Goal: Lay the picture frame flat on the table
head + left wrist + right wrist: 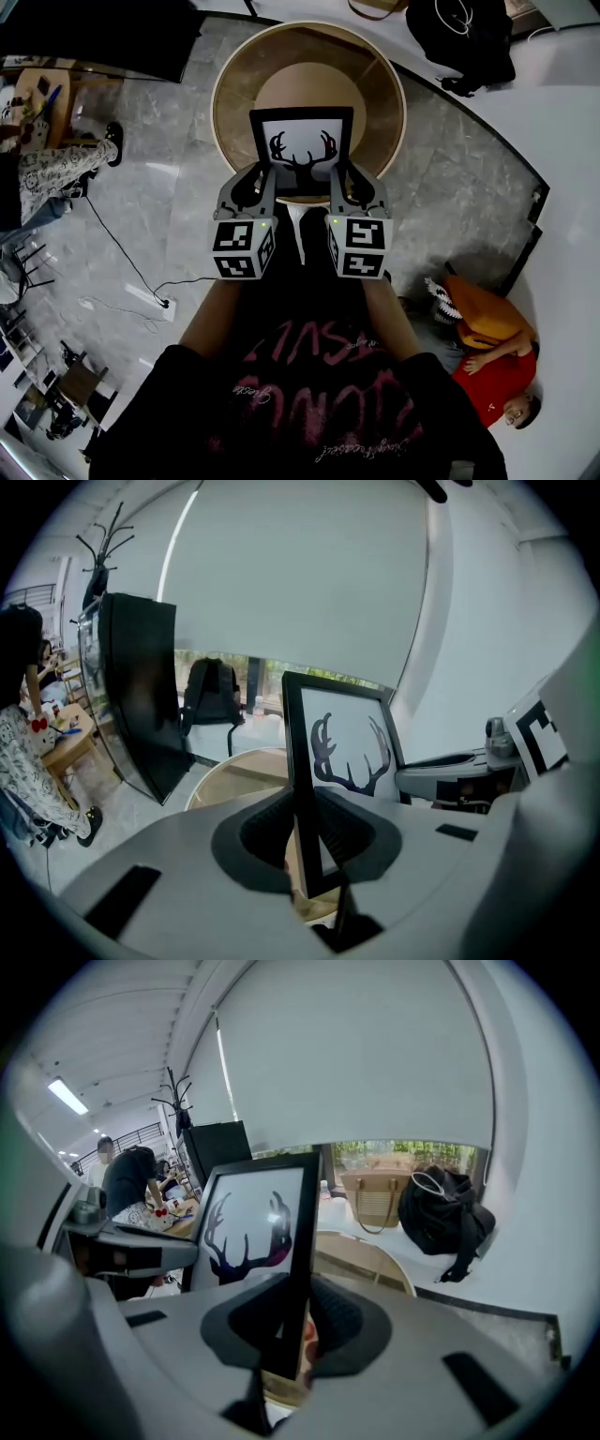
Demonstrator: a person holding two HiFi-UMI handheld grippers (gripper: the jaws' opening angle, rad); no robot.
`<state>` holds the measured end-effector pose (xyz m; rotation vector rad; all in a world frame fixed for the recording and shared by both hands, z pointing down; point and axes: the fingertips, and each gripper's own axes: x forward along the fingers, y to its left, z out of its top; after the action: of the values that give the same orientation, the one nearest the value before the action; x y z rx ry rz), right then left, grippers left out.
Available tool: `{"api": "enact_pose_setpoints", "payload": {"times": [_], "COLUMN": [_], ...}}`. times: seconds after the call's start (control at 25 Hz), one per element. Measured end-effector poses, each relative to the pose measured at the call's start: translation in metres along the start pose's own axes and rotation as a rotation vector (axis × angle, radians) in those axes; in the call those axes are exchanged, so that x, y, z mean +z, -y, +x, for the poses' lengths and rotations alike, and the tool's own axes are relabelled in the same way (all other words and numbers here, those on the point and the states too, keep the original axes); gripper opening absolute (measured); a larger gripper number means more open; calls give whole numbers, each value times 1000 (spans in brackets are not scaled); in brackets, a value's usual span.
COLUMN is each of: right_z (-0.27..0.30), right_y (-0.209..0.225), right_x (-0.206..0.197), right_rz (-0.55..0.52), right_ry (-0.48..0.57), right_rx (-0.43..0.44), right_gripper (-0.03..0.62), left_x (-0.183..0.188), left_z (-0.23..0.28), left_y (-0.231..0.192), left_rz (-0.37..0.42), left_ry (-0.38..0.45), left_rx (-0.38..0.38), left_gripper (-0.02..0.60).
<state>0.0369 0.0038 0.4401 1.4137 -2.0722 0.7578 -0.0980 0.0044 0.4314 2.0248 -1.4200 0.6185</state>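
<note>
The picture frame (302, 150) stands at the middle of the head view, overlapping the near rim of the round surface (234, 84) in the upper middle. The left tool (265, 176) clasps its left edge and the right tool (339, 176) its right edge. A backpack (459, 37) lies upper right, and a person (487, 361) sits lower right.

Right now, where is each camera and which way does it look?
Head view: on the head, facing down at the picture frame and the round table; forearms, left gripper, right gripper show.
Left gripper view: on that gripper, facing along its jaws, shut on the frame's left edge.
Right gripper view: likewise, jaws shut on the frame's right edge.
Shared: all show the frame's antlers.
</note>
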Motion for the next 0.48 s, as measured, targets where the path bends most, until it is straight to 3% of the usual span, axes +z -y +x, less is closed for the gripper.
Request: {"api": "enact_pose_setpoints", "payload": {"times": [0.48], "right_z": [21], "right_y": [-3], "right_x": [-25], "right_rz": [34], "right_ry": [-51], "right_rx": [-16], "right_gripper": [81], "left_x": [-24], "left_z": [18], "left_y": [-13], "left_rz": [-12], "left_ry": [-57], "left_rx": [-18], "left_gripper": [71]}}
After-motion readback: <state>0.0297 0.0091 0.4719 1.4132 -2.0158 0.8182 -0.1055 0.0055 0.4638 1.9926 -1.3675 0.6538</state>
